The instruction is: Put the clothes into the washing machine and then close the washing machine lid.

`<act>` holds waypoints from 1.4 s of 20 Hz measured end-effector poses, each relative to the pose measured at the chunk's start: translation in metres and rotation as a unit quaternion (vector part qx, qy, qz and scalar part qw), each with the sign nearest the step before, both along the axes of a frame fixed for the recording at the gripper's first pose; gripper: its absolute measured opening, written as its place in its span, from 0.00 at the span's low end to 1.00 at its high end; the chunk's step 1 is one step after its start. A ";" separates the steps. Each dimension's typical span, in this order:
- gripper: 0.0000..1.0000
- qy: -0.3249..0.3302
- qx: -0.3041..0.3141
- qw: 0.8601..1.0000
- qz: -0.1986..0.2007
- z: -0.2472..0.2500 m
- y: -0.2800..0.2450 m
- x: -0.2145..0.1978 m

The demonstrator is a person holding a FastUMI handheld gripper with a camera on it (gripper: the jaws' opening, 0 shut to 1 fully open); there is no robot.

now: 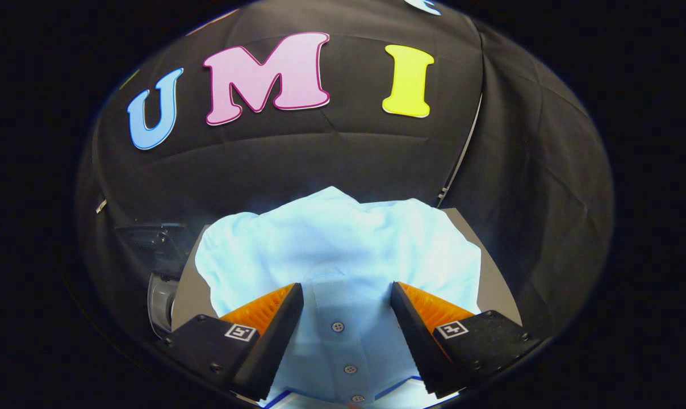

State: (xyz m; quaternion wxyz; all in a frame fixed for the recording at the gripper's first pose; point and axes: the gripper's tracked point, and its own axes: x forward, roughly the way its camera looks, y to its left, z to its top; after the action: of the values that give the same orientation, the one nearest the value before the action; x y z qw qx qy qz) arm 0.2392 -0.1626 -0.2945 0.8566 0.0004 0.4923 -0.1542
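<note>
A light blue buttoned shirt (343,244) lies crumpled on a grey tabletop (493,278), spreading from between the fingers to the table's far edge. Its button strip (337,326) with three small buttons runs between the two fingers. My gripper (347,287) is open and low over the shirt, one finger on each side of the button strip with a wide gap between them. I cannot tell whether the fingertips touch the cloth. A dark machine body (147,241) with a pale round part (161,301) stands beside the table to the left of the fingers, mostly in shadow.
The black cloth wall (331,153) hangs close behind the table. A thin light pole (462,153) runs down the wall's corner beyond the right finger. A blue and white edge (394,389) peeks from under the shirt near the fingers.
</note>
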 end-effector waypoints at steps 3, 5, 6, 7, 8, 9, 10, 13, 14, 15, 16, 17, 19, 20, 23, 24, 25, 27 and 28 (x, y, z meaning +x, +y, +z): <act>0.63 0.000 0.009 1.000 0.006 -0.004 0.002 0.000; 0.28 -0.004 0.010 1.000 0.012 -0.004 0.004 0.001; 0.29 -0.006 0.015 1.000 0.012 -0.004 0.004 0.001; 0.28 -0.010 0.022 1.000 0.010 -0.003 0.004 0.001; 0.28 -0.014 0.037 0.999 0.003 0.000 0.004 -0.002; 0.06 -0.018 0.052 0.998 -0.004 -0.001 0.004 -0.001; 0.06 -0.022 0.062 0.998 -0.007 -0.001 0.005 -0.001; 0.06 -0.033 0.048 0.998 -0.004 0.006 0.001 -0.010; 0.05 -0.046 0.037 0.998 -0.002 0.013 0.001 -0.011; 0.06 -0.063 0.025 0.998 -0.001 0.019 0.002 -0.009; 0.05 -0.077 0.016 0.997 0.001 0.028 0.003 -0.009; 0.05 -0.090 0.015 0.996 0.004 0.037 0.007 -0.013; 0.05 -0.118 0.020 0.993 0.010 0.059 0.016 -0.020; 0.05 -0.137 0.021 0.990 0.012 0.075 0.020 -0.021; 0.05 -0.209 0.012 0.977 0.024 0.131 0.033 -0.021; 0.05 -0.233 0.005 0.972 0.031 0.149 0.038 -0.022; 0.05 -0.252 -0.001 0.967 0.039 0.167 0.042 -0.024; 0.05 -0.289 -0.009 0.956 0.053 0.201 0.056 -0.027; 0.05 -0.306 -0.007 0.950 0.061 0.216 0.066 -0.028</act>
State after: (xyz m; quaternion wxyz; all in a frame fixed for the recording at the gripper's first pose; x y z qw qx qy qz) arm 0.2114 -0.0966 -0.0785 0.9740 0.0118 0.2043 -0.0969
